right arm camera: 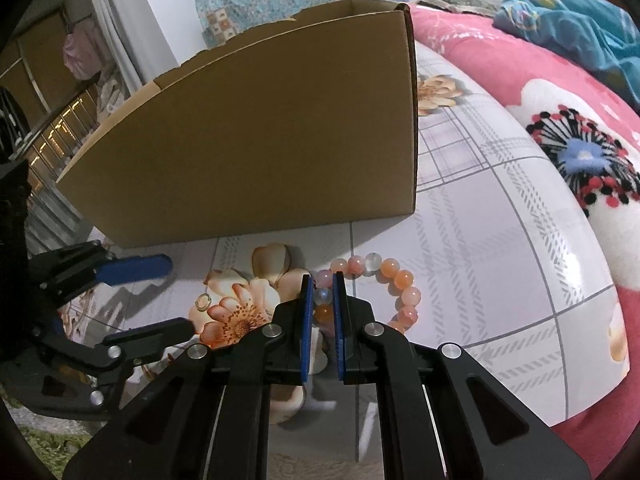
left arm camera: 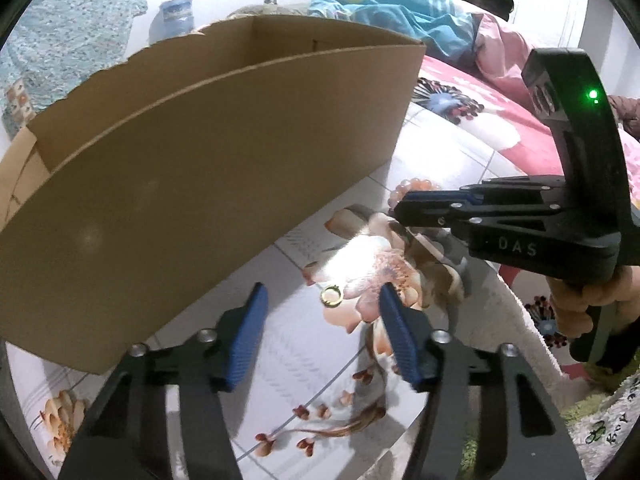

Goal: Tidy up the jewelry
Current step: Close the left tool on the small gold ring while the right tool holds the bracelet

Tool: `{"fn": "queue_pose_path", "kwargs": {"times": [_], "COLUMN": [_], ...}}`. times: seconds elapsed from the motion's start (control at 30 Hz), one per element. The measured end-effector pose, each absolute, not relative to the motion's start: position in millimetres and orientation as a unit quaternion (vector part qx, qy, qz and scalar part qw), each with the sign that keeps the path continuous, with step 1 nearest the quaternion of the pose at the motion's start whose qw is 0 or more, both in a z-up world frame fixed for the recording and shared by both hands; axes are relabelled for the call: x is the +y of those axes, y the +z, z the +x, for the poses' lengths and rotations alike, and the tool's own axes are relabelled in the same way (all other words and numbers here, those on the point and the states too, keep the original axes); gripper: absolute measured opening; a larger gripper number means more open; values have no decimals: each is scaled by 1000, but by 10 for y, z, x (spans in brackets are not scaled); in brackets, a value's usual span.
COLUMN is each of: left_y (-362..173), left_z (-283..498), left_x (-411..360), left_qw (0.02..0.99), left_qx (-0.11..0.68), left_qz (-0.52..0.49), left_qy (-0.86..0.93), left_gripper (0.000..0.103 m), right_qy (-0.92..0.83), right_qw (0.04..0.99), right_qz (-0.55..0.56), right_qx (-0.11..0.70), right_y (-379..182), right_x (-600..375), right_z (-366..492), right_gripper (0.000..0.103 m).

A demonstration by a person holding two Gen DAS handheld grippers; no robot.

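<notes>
- The left gripper hangs over the flowered desk; its jaws are released, nothing pressed between them; a small gold ring lies on the desk in the gap, touching neither pad.
- The right gripper has its jaws clenched on a pink-and-orange bead bracelet; the rest of the loop lies on the desk to the right.
- A cardboard box stands just behind both pieces; a hand grips the right gripper's handle.
</notes>
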State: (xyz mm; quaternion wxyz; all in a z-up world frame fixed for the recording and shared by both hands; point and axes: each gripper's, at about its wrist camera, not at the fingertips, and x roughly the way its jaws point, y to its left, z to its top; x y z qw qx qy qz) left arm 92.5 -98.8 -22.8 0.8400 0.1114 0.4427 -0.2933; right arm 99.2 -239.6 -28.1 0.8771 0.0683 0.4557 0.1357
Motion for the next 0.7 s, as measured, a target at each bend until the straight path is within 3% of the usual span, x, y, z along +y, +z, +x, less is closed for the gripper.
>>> {"fn": "queue_pose_path", "kwargs": {"times": [0.23,0.7], "left_y": [-298,-317], "left_z": [962,922], "left_x": [-1046,-1173], "left_qw": [831,836], "left_qx": [456,438], "left_qz": [115,160], "left_qy": [-298,-288], "left_gripper": [27,12], "right_qy": [141,142], "right_qw": [876,877], "right_qz": [71,73], "right_qx": [455,454], "right_y": [-275,-256], "right_x": [-2422,-2423], "right_z": [977,977], "right_gripper": [7,7]}}
